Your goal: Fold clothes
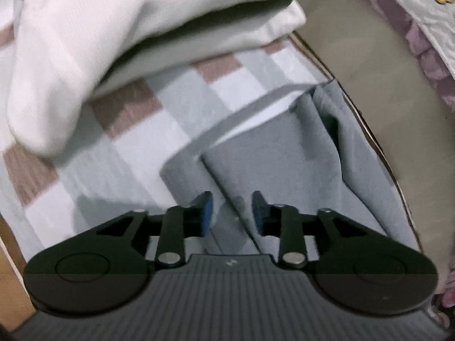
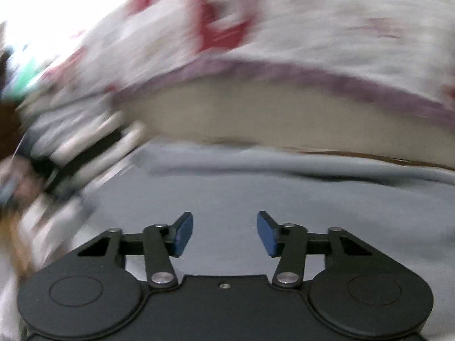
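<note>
checkered sheet (image 1: pixel 176 105) under grey garment (image 1: pixel 284 153), left gripper (image 1: pixel 232 210) and right gripper (image 2: pixel 225 233) jaws apart, empty

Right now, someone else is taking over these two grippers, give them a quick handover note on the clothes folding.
Left gripper: open, empty, over the grey garment.
Right gripper: open, empty, also above grey cloth; its view is blurred.
Grey garment lies rumpled on the checked cloth, near the table edge.
White folded stack sits beyond it, looks done.
Left: grasp and fold the grey one.
</note>
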Action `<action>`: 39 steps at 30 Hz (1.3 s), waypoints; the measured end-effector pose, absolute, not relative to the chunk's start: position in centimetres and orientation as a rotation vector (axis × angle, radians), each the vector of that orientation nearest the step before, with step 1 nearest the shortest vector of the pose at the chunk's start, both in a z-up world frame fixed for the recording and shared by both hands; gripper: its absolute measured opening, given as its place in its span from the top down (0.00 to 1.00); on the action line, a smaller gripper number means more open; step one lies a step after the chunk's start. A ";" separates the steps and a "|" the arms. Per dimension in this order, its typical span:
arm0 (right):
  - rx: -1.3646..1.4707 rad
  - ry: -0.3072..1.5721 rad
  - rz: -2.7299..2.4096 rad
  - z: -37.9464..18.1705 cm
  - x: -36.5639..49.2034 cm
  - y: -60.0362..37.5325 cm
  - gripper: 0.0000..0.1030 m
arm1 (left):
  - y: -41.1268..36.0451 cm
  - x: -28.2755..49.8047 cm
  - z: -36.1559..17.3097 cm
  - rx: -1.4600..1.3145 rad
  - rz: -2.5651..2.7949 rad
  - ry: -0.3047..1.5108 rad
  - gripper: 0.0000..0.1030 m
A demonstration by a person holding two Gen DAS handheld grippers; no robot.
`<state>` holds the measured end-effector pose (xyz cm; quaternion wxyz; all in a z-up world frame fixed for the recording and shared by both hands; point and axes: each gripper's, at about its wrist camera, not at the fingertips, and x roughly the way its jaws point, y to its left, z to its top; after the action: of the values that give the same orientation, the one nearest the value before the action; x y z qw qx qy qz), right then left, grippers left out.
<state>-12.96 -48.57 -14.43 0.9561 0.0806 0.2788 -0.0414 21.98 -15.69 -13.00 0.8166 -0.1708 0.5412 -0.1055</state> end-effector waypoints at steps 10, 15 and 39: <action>-0.080 0.731 0.027 -18.7 -10.0 -43.2 0.57 | -20.0 22.6 -15.6 -0.236 -0.298 1.186 0.59; -0.103 0.780 0.000 -20.3 -9.5 -43.1 0.54 | -22.4 22.1 -16.2 -0.101 -0.322 1.143 0.40; 0.051 0.796 -0.067 -21.3 -9.8 -45.5 0.45 | -19.1 19.3 -12.5 -0.118 -0.160 0.973 0.96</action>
<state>-9.77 -45.55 -21.28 0.9210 0.0247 0.3874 -0.0326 19.34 -19.15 -12.51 0.8793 -0.0568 0.4667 -0.0765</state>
